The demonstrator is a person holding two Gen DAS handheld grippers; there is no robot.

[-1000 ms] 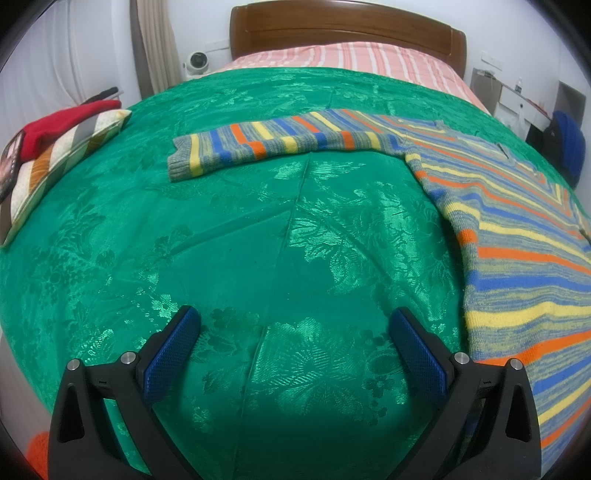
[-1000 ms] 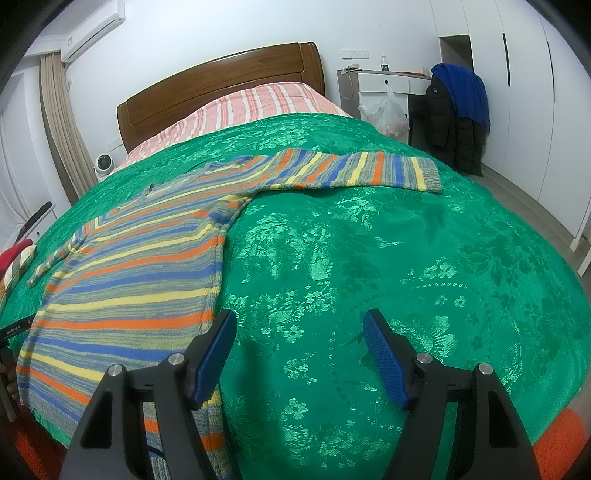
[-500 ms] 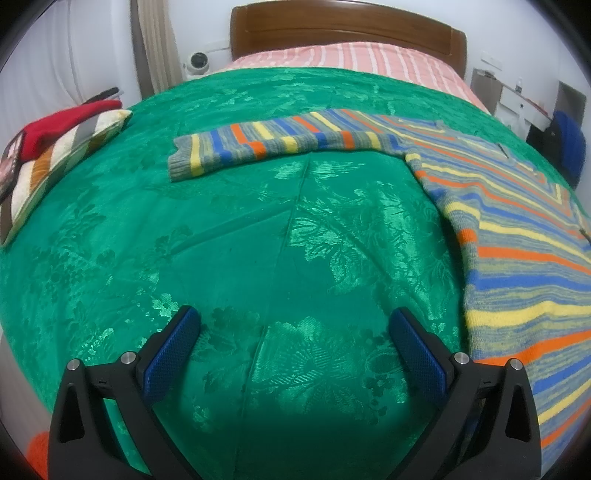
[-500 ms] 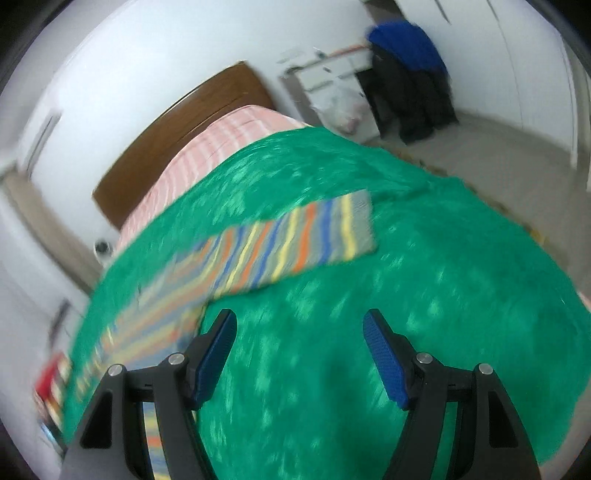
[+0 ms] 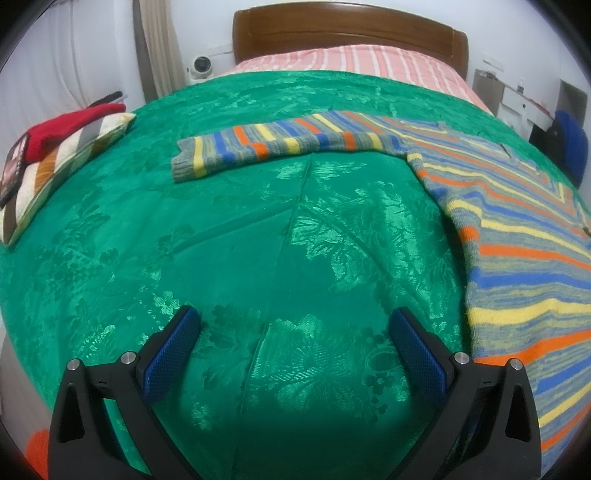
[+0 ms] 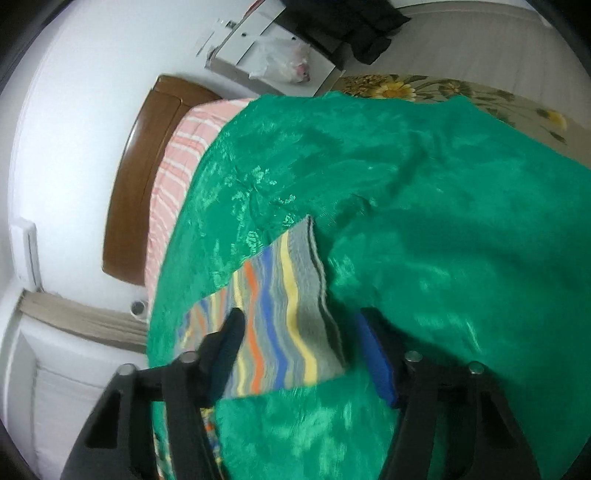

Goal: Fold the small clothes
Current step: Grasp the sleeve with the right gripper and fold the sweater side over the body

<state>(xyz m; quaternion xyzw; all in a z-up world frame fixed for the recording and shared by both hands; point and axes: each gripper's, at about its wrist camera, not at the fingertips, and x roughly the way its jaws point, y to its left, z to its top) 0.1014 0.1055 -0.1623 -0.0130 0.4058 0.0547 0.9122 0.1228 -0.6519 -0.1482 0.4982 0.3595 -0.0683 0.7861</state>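
Observation:
A striped knit sweater (image 5: 524, 236) in grey, blue, yellow and orange lies flat on the green bedspread (image 5: 280, 240). Its left sleeve (image 5: 280, 144) stretches out to the left. My left gripper (image 5: 295, 328) is open and empty, low over the bedspread, left of the sweater's body. In the right wrist view my right gripper (image 6: 299, 328) is open, tilted, with the grey cuff end of the other sleeve (image 6: 291, 306) between its fingers. The view is blurred, so I cannot tell if the fingers touch the sleeve.
A striped cushion (image 5: 62, 162) with a red garment (image 5: 66, 129) lies at the bed's left edge. The wooden headboard (image 5: 347, 33) and pink striped sheet (image 5: 351, 62) are at the far end. A white desk (image 6: 269, 48) with a plastic bag stands beyond the bed's right side.
My right gripper has swung forward and rolled over onto the right sleeve's cuff, which now sits between its fingers. The left gripper has not moved.

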